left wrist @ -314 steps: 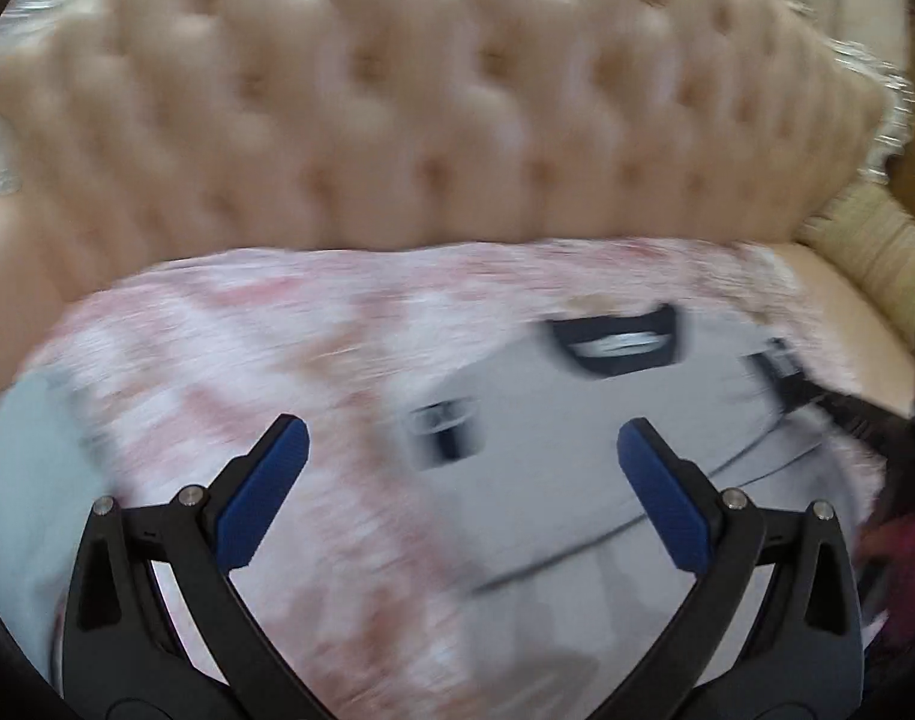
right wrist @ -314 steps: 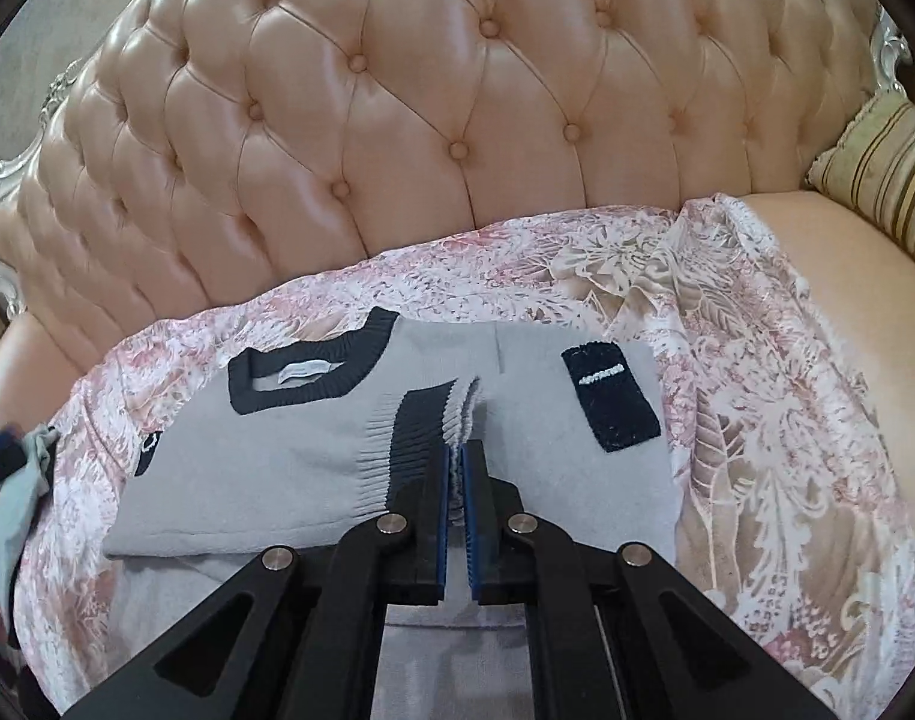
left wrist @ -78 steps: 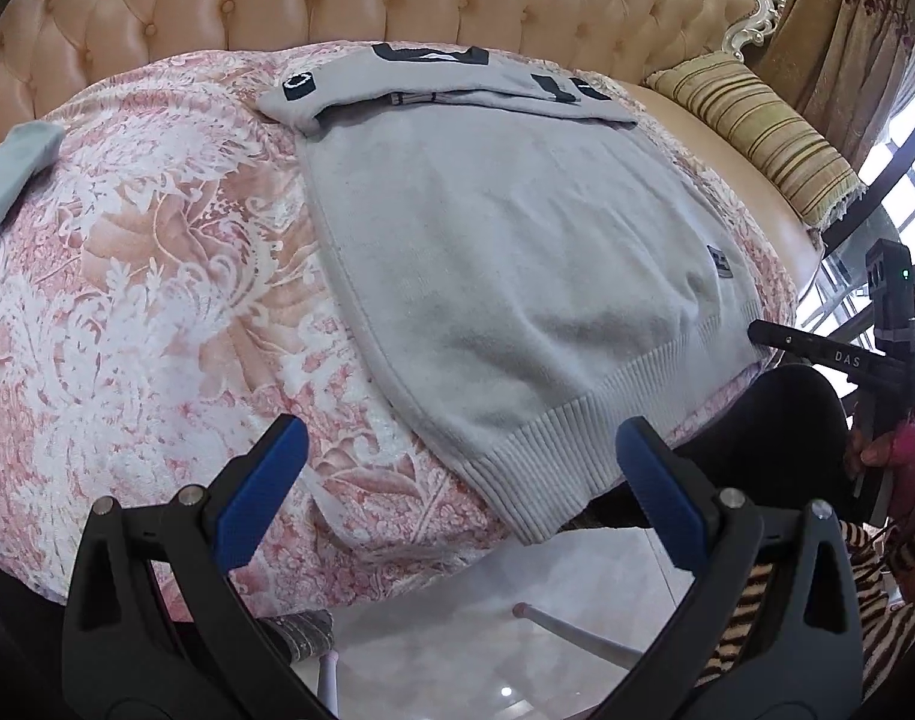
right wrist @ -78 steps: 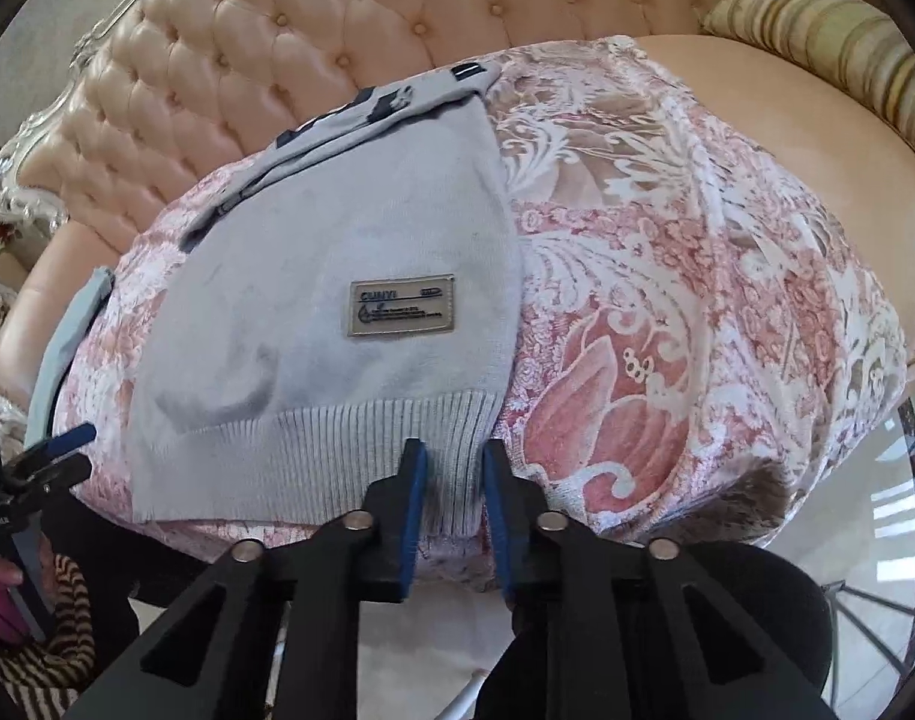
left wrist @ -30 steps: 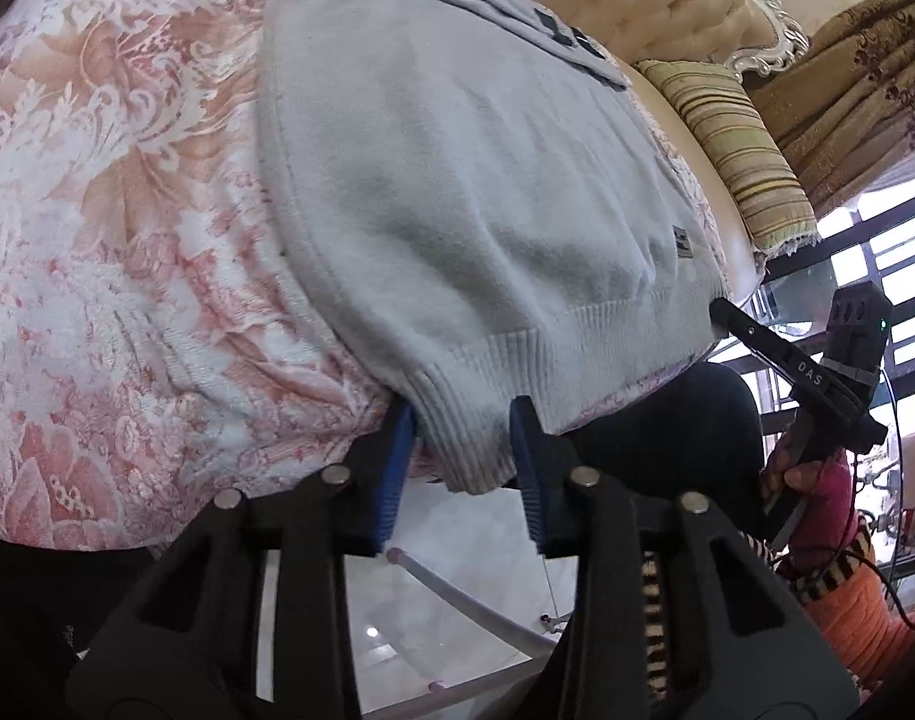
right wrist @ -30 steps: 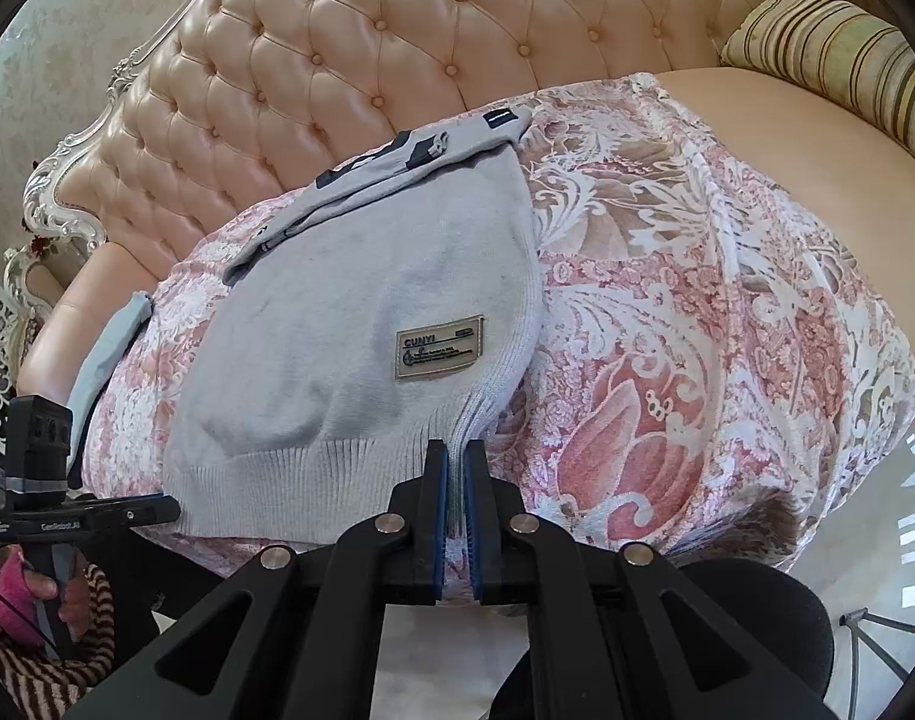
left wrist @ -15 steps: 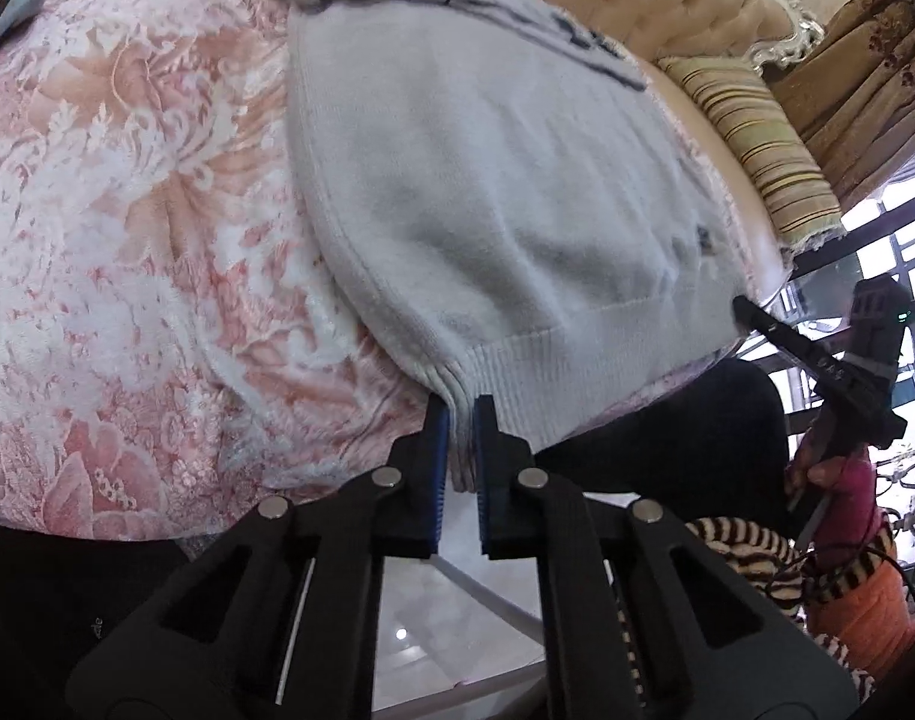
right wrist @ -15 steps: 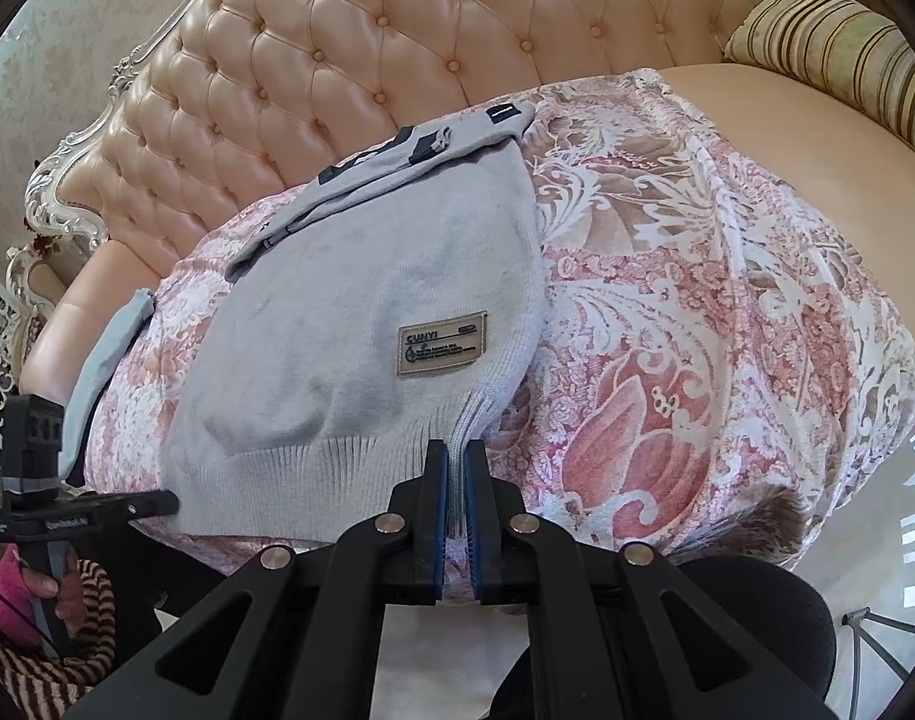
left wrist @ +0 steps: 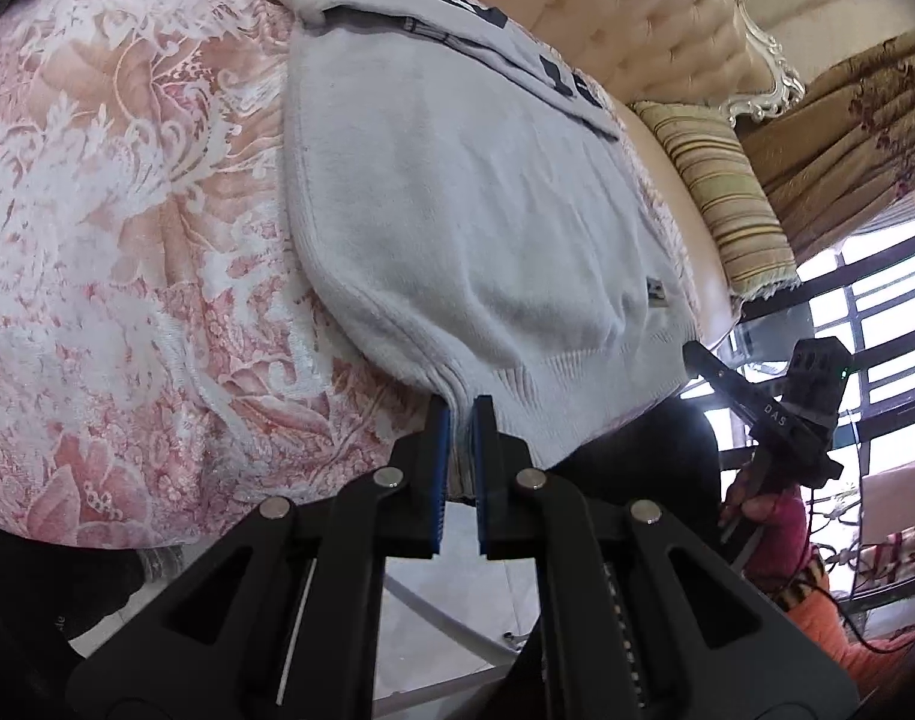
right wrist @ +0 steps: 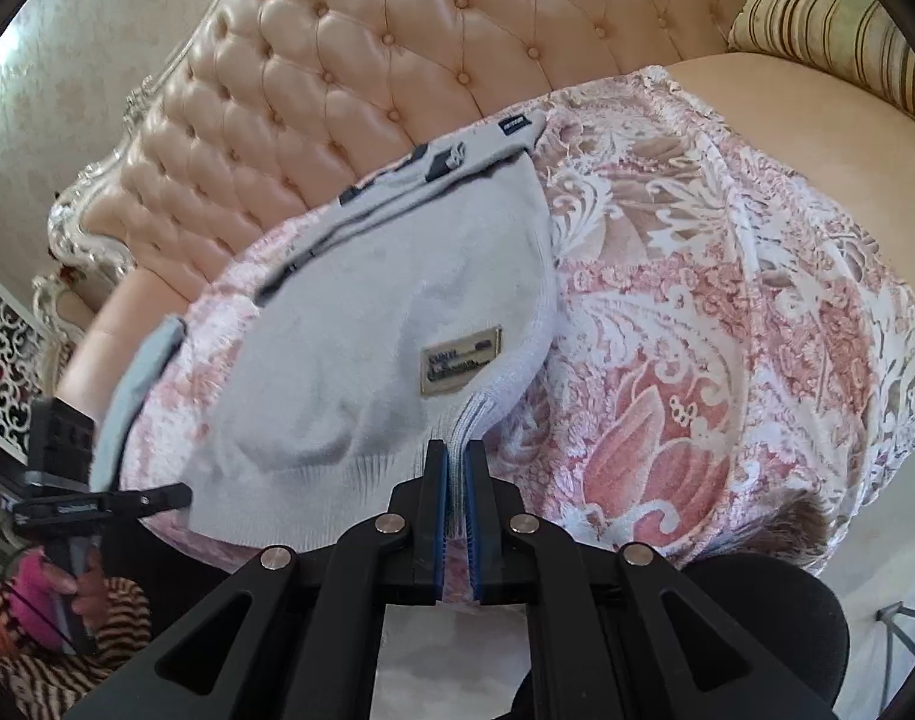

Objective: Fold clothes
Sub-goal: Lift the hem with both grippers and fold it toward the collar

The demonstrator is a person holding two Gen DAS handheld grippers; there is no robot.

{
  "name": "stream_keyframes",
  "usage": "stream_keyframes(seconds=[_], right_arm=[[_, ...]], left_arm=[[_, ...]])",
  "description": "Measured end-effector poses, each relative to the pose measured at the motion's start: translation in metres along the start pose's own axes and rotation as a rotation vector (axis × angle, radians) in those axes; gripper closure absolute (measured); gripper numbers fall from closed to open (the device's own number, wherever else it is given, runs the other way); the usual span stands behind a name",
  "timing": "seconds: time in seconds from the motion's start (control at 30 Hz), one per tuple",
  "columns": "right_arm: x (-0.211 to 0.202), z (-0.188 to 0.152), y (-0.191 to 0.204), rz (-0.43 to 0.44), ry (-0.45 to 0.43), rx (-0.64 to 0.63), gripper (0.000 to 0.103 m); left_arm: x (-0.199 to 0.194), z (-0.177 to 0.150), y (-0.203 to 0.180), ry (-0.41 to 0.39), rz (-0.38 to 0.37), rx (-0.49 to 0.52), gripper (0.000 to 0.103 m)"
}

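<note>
A grey knit sweater (left wrist: 457, 204) lies on a pink floral cover, its sleeves with dark patches folded across the top near the sofa back. My left gripper (left wrist: 460, 405) is shut on the ribbed hem at the sweater's near left corner. In the right wrist view the same sweater (right wrist: 385, 324) shows a tan label (right wrist: 460, 360) near the hem. My right gripper (right wrist: 455, 450) is shut on the hem's near right corner, just below that label. Both hem corners are lifted slightly and the cloth between them sags into soft creases.
The pink floral cover (left wrist: 127, 240) spreads over a tufted beige sofa (right wrist: 349, 96). A striped cushion (left wrist: 733, 204) sits at the sofa's right end. A light blue cloth (right wrist: 136, 384) lies at the left. A hand in a pink glove (left wrist: 769, 516) holds the other gripper.
My left gripper has closed from part open onto the sweater's hem corner. The right gripper stays shut on the other corner, and both corners have lifted a little.
</note>
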State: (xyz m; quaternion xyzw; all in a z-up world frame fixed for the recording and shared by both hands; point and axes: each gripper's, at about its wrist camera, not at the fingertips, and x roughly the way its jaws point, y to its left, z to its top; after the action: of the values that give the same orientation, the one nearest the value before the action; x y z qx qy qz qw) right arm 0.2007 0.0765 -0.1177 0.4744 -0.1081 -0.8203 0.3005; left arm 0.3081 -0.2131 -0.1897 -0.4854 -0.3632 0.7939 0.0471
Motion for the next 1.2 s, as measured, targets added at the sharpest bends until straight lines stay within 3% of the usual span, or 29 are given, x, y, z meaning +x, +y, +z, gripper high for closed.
stream_keyframes(seconds=[0.2,0.4,0.8,1.2], right_arm=[[-0.012,0.009,0.007,0.028,-0.045,0.009,0.098],[-0.024,0.043,0.024,0.051,-0.1,-0.022,0.098],[0.024,0.157,0.04,0.055,-0.175,-0.048,0.098],[0.094,0.254,0.046,0.003,-0.192,-0.063,0.098]], left_arm=[[-0.011,0.008,-0.012,-0.039,-0.01,0.027,0.094],[-0.037,0.041,-0.022,-0.132,-0.082,-0.01,0.094],[-0.039,0.164,-0.003,-0.296,-0.111,-0.104,0.094],[-0.019,0.272,0.015,-0.333,-0.084,-0.107,0.094]])
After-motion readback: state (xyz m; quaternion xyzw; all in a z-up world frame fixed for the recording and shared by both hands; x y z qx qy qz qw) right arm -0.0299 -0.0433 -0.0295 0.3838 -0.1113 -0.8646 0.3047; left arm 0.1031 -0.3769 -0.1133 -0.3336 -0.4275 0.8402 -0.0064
